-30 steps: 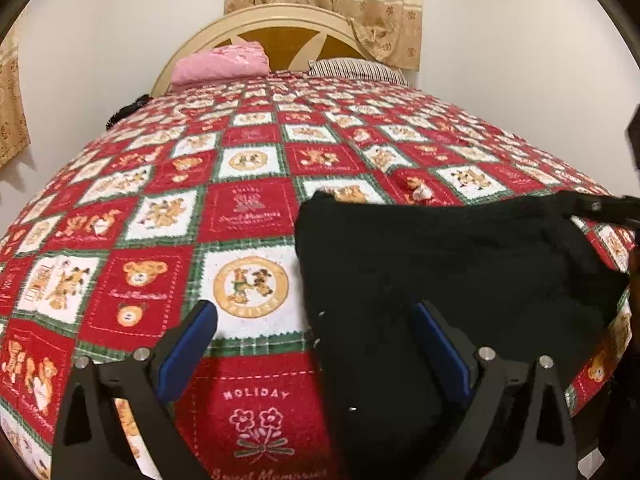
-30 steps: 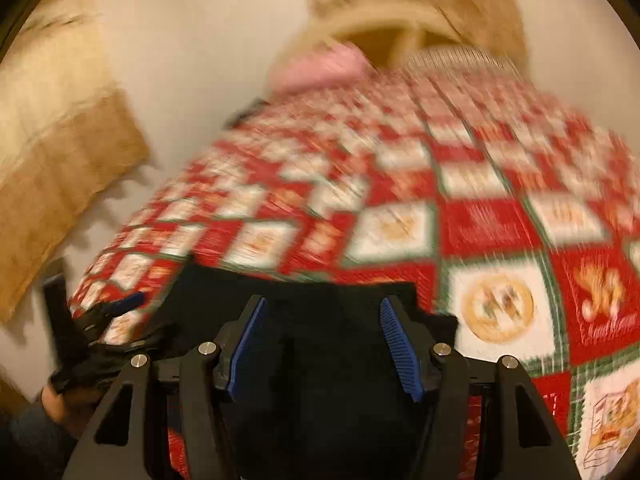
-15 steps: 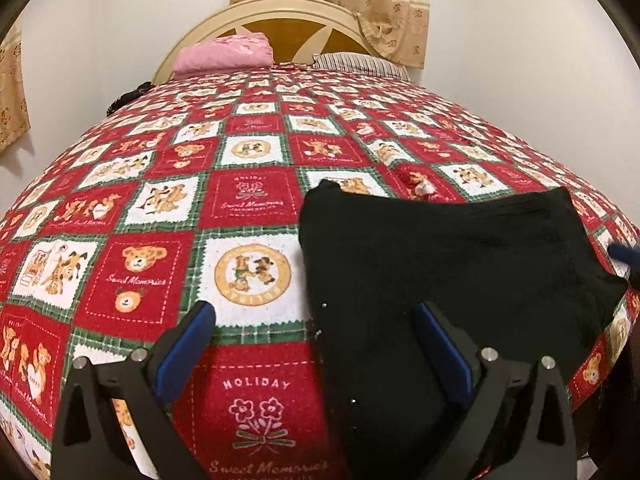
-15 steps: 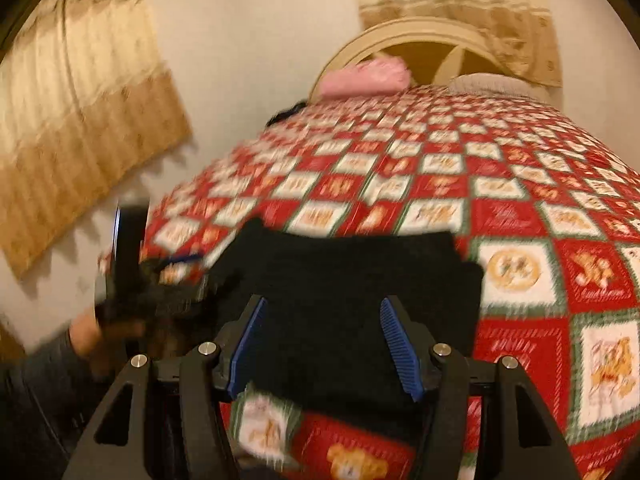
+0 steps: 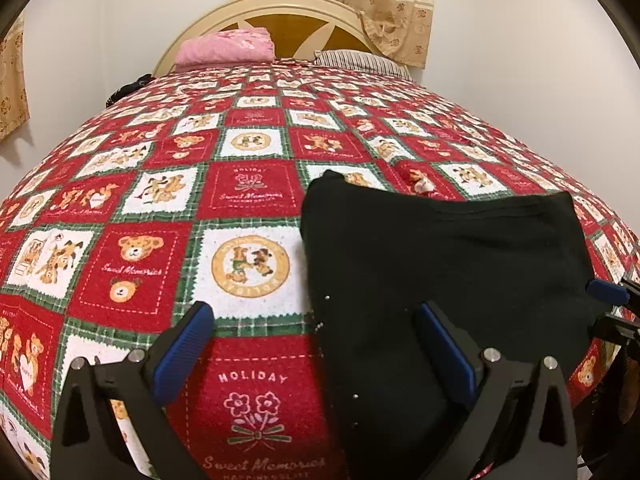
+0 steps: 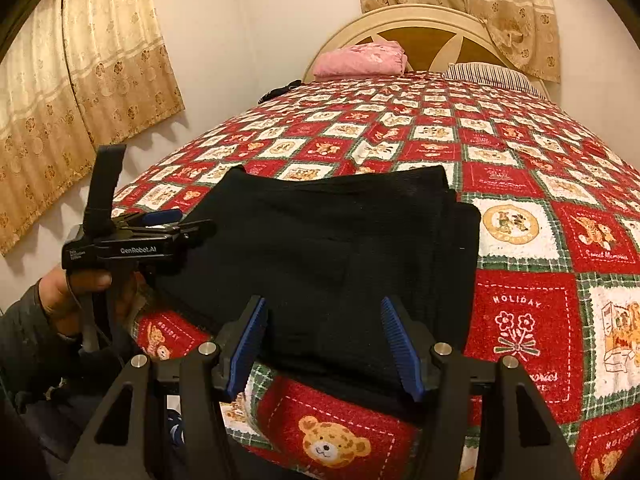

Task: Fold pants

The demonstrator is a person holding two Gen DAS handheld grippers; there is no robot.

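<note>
On the bedspread (image 5: 132, 256) folded black pants (image 5: 440, 264) lie; both grippers' jaws gape, holding nothing

There is one pair of black pants (image 5: 440, 264), one patchwork quilt (image 5: 160, 208), one pink pillow (image 5: 226, 46), one striped pillow (image 5: 360, 62) and two grippers (image 5: 312, 346) (image 6: 324, 344).

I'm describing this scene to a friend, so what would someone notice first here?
The loud red, white and green teddy-bear quilt covering the whole bed. Against it lie the black pants, folded into a rough rectangle near the foot edge, with the open left gripper and right gripper hovering near them. A pink bundle sits by the headboard.
</note>
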